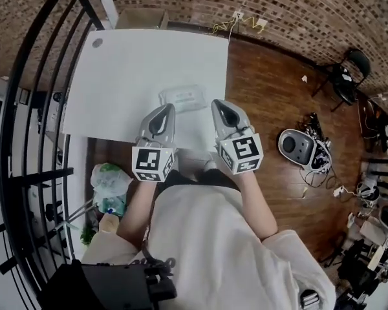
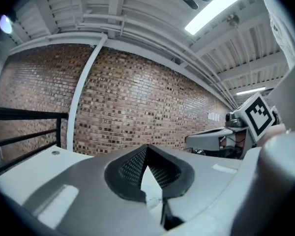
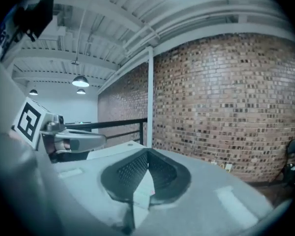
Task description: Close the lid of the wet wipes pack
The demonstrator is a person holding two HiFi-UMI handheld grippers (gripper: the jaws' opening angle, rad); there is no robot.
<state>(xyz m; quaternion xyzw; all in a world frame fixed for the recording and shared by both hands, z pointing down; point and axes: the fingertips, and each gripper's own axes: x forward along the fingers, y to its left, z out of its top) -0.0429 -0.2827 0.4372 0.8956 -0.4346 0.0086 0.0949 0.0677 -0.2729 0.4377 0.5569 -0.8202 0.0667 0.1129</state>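
Both grippers have their tips pinched together on nothing, left gripper (image 1: 166, 110) and right gripper (image 1: 218, 105), low over the white counter (image 1: 129, 63). The wet wipes pack (image 1: 183, 99) lies flat just ahead, between them. I'd pin the pack with one and press the lid shut with the other. The lid's too small to make out from here.

A white table (image 1: 126, 70) stands on a wooden floor (image 1: 265, 89), its far edge toward a brick wall. A pack (image 1: 183, 98) lies flat on it, near the near edge and right of the middle, well apart from both side edges. A small round grey disc (image 1: 97, 42) sits by the far left corner. On the floor, a green and white bag (image 1: 110, 187) lies just off the near left corner.
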